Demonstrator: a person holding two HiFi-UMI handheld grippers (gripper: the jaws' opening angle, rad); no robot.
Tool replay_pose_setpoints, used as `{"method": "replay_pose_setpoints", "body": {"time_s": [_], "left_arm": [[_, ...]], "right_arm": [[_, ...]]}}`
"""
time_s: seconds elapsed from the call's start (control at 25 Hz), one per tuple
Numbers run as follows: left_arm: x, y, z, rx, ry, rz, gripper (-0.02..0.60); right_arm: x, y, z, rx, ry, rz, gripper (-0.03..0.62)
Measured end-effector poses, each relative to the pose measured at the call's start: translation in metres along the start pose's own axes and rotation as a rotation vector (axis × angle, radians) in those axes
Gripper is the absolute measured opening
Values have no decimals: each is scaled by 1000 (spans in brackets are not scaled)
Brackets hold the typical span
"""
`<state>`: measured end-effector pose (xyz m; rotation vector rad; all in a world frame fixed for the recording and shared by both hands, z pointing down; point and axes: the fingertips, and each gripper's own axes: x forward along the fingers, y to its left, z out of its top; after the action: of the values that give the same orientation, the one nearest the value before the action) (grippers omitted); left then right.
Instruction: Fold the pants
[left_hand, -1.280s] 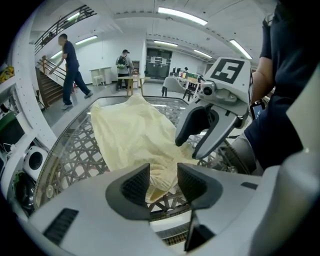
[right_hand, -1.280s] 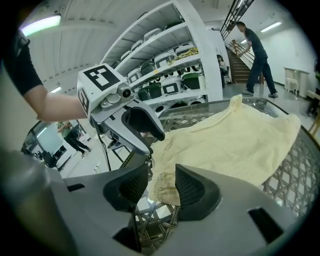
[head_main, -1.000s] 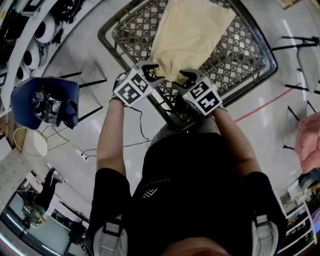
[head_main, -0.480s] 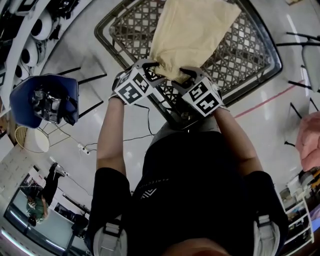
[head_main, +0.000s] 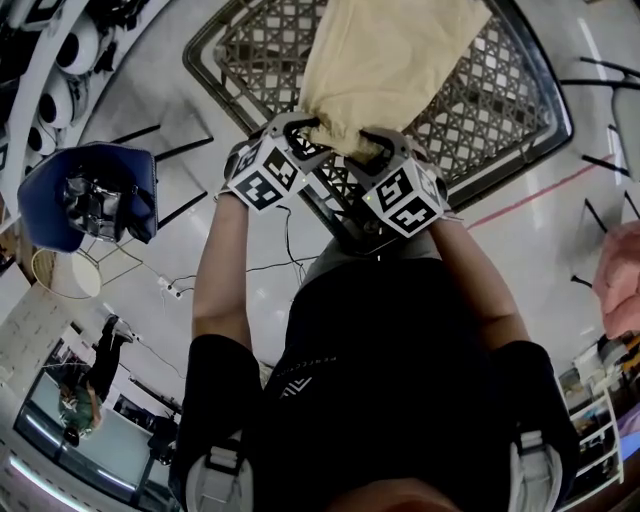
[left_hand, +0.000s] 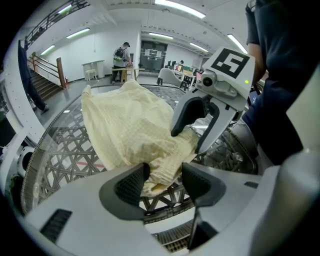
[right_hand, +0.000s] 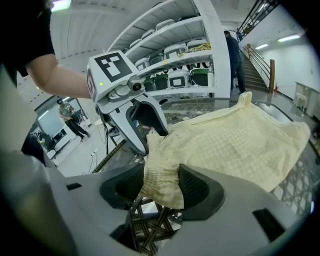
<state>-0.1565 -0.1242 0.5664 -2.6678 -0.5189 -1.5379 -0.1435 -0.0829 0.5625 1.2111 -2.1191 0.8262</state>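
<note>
— pants (head_main: 385, 60), where are they?
— spread on the lattice table (head_main: 500, 100), near end bunched at its near edge. the far end is cut off by the top of the head view.
— left tongs (left_hand: 164, 174)?
— wide apart, just been opening. the bunched hem hangs between the pads (left_hand: 132, 184), loose, gripped by nothing.
— right tongs (right_hand: 161, 182)?
— also wide, just been opening. a fold of cloth fills the gap and lies against both pads; it looks slack, not pinched.
— and from above?
— the marker cubes (head_main: 262, 172) cover both sets of pads there.
</note>
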Motion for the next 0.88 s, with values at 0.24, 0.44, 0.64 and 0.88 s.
{"method": "replay_pose_setpoints", "body": {"time_s": [0.24,0.44,0.64,0.88], "left_arm": [[1,3,0,-8,-16,25,218],[1,5,0,-13,15,32,202],[1,6,2,-43,37,36,168],[-3,1,6,-109,43,17,80]], "right_arm": [[0,-6,1,15,-35,-43,182],[0,-7,1,17,-30,-53,170],[-1,-8,3,50,-38,-47,169],[-1,-3,1,16,-26,-38,187]]}}
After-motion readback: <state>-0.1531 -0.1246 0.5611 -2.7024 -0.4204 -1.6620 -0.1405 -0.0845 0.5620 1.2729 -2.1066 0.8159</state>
